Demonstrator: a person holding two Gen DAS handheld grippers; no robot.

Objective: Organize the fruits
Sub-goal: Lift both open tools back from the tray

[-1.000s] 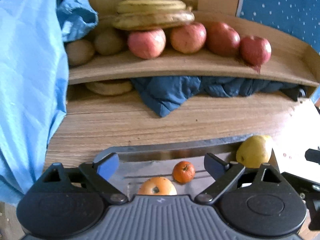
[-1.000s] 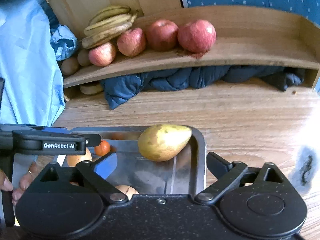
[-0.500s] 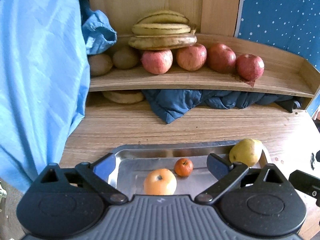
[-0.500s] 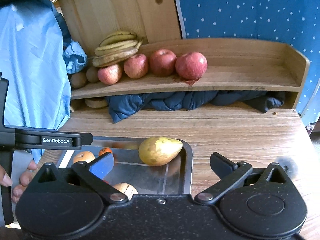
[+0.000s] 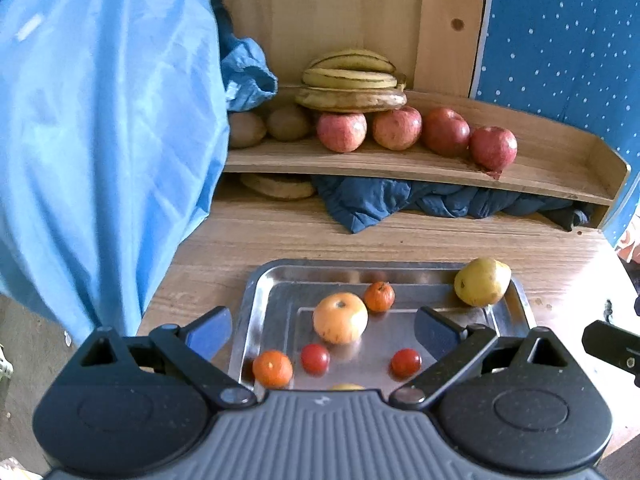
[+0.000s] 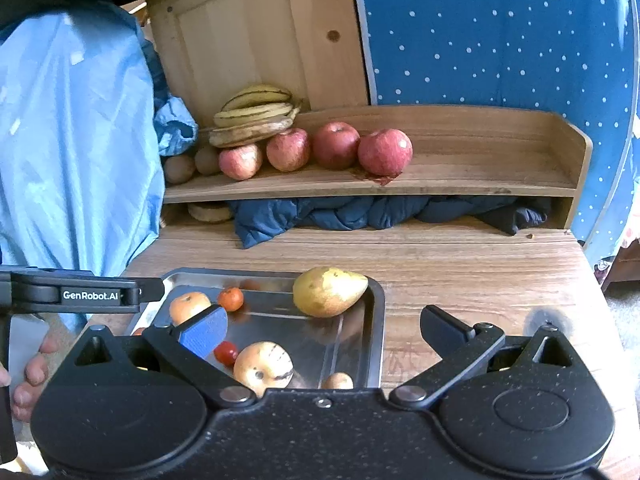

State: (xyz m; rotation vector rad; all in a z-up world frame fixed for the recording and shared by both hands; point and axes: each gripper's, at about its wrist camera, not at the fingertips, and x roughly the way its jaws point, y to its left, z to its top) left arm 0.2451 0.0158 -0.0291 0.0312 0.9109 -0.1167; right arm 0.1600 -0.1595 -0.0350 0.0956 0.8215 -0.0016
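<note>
Shelf, upper tier, left to right: two brown kiwifruits (image 5: 268, 126); stack of yellow-brown bananas (image 5: 351, 84) resting on the leftmost of four red apples (image 5: 416, 132). The shelf's right end (image 6: 500, 160) is bare.

Rectangular steel tray (image 5: 256, 300) on the wooden table (image 6: 480, 264), left to right:
- small orange tangerine (image 5: 273, 368)
- two red cherry tomatoes (image 5: 315, 358)
- pale orange-yellow apple (image 5: 340, 318)
- second small tangerine (image 5: 379, 297)
- yellow-green pear (image 5: 482, 282) against the far right rim
- two more pale fruits (image 6: 263, 368), right wrist view only

Left gripper (image 5: 322, 324): jaws wide apart, empty, above the tray.
Right gripper (image 6: 324, 330): likewise spread, empty.

Status, judged: apples, bananas and kiwifruits shelved; tray fruits remain unsorted.
</note>
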